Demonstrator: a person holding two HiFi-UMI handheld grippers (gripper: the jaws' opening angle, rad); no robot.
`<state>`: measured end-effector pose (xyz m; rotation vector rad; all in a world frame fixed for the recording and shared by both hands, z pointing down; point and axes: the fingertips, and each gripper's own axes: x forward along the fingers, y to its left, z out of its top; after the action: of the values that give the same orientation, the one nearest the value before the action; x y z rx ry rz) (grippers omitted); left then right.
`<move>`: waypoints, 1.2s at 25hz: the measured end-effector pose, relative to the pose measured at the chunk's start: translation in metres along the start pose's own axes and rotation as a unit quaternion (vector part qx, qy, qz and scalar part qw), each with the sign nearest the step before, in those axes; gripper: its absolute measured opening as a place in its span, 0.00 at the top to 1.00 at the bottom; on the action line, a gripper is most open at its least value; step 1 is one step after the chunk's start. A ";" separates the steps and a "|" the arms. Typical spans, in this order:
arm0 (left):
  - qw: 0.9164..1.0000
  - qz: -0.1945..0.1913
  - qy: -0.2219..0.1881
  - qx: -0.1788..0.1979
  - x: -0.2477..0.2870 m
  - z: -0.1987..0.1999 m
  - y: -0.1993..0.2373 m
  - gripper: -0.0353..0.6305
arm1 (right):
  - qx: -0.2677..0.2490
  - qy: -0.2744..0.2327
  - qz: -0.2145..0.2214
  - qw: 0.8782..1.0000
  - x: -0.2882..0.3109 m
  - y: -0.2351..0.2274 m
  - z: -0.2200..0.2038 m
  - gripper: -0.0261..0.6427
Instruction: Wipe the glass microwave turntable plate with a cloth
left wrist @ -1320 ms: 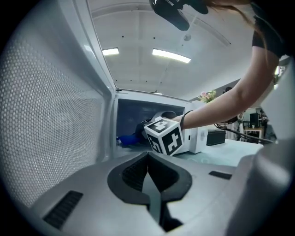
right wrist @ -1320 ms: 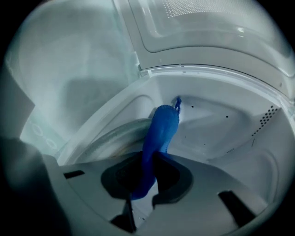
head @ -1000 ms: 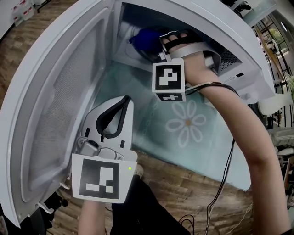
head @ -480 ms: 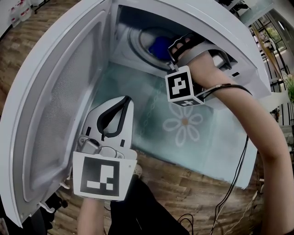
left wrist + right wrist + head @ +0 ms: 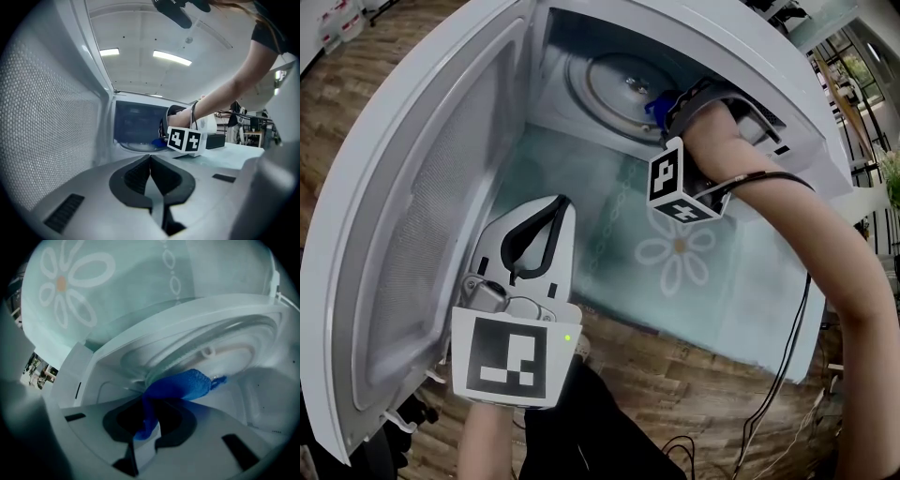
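Observation:
The glass turntable plate [image 5: 614,82] lies inside the open white microwave, also seen as a round ribbed disc [image 5: 225,341] in the right gripper view. My right gripper [image 5: 147,409] is shut on a blue cloth [image 5: 180,384], which rests on the plate's near right rim [image 5: 655,109]. Its marker cube [image 5: 680,183] sticks out of the oven mouth. My left gripper [image 5: 546,214] hangs outside the oven beside the door, jaws shut with nothing between them [image 5: 150,161]. It looks toward the plate [image 5: 135,147] and the cloth [image 5: 158,141].
The microwave door [image 5: 422,206] stands wide open at the left, close to my left gripper. The microwave sits on a teal tablecloth with a flower print [image 5: 677,251]. A black cable [image 5: 787,347] hangs from the right arm over the wooden floor [image 5: 694,394].
My right gripper has swept the blue cloth from the plate's left side across to its right rim, uncovering the plate. The left gripper has stayed put.

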<state>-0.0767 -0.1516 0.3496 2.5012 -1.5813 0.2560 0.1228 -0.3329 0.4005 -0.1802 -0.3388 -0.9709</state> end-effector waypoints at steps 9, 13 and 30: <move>1.000 0.001 0.002 0.003 -0.002 -0.002 -0.001 0.94 | -0.026 0.021 0.017 0.999 0.002 0.006 -0.002 0.89; 1.000 0.004 0.002 0.004 -0.003 -0.001 -0.001 0.94 | 0.004 0.009 0.019 1.000 0.000 0.002 -0.002 0.89; 1.000 0.025 0.008 -0.007 -0.026 -0.005 0.005 0.94 | 0.473 -0.167 -0.213 0.838 -0.074 -0.102 -0.016 0.89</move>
<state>-0.0924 -0.1295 0.3488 2.4455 -1.6354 0.2682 0.0026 -0.3366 0.3586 0.6732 -1.1803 -1.0998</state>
